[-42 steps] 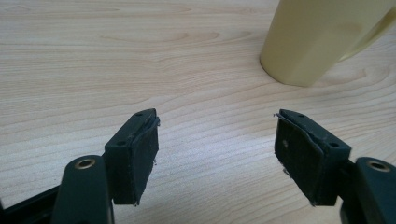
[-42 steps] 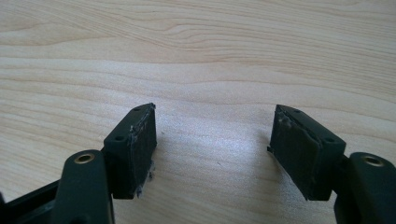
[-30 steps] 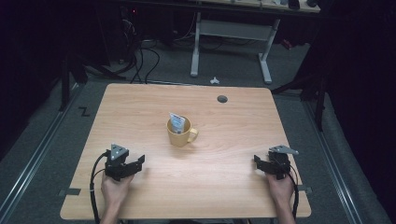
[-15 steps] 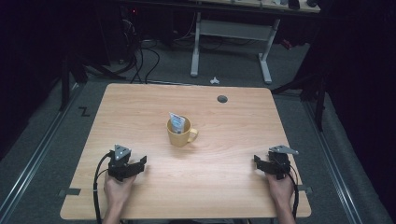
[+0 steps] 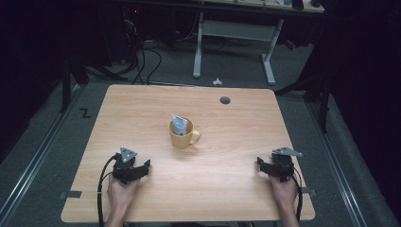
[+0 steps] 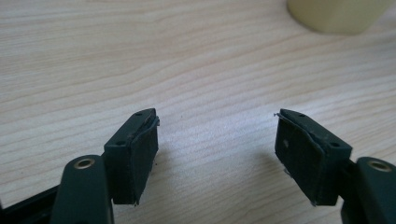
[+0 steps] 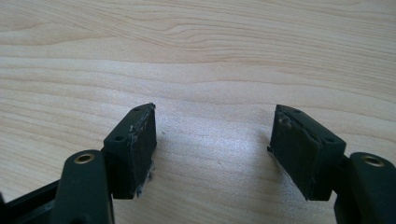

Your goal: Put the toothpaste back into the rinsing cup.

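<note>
A yellow mug (image 5: 183,136) stands upright at the middle of the wooden table (image 5: 137,109), its handle to the right. A white and blue tube (image 5: 179,124) sticks out of it. My left gripper (image 5: 143,166) rests near the front left, held in a hand, its jaws aimed towards the mug. In the left gripper view the gripper (image 6: 217,140) is open over bare wood, with the mug's base (image 6: 336,14) far ahead at the top right. My right gripper (image 5: 261,164) sits near the front right and points left. In the right gripper view the gripper (image 7: 212,135) is open with nothing between its jaws.
A round cable hole (image 5: 225,100) lies near the table's far edge. Behind the table stands a white desk frame (image 5: 231,42) on a dark floor with cables (image 5: 142,56). A cable trails from each gripper over the front edge.
My left gripper has edged a little to the right. The right gripper, the mug and the tube have kept still.
</note>
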Action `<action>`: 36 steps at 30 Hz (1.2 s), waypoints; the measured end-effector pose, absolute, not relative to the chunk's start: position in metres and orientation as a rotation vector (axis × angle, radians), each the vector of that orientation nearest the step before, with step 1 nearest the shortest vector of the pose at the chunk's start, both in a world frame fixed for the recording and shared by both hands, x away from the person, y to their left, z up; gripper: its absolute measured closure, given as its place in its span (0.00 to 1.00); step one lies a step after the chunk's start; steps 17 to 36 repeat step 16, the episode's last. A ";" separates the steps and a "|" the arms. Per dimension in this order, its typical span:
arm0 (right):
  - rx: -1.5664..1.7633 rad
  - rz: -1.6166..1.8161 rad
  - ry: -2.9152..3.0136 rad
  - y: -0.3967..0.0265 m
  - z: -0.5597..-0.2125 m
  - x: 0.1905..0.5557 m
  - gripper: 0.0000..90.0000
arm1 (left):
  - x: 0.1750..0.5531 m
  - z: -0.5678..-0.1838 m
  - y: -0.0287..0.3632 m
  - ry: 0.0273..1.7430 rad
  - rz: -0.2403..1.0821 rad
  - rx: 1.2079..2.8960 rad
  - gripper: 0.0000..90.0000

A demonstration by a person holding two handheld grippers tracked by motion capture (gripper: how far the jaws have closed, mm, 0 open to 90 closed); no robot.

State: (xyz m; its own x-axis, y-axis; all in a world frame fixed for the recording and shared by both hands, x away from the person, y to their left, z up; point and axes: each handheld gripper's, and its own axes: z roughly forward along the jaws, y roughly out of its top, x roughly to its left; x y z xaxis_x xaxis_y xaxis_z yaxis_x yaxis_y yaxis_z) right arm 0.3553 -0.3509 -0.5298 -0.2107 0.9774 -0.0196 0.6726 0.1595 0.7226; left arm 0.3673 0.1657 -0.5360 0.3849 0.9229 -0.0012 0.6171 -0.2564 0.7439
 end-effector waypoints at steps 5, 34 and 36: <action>1.559 0.818 1.951 -0.350 -0.530 0.355 0.35 | 0.365 -0.536 0.163 1.315 0.615 1.984 0.32; 1.557 0.818 1.953 -0.350 -0.530 0.355 0.35 | 0.367 -0.536 0.165 1.335 0.579 1.977 0.28; 1.557 0.818 1.953 -0.350 -0.530 0.355 0.35 | 0.367 -0.536 0.165 1.335 0.579 1.977 0.28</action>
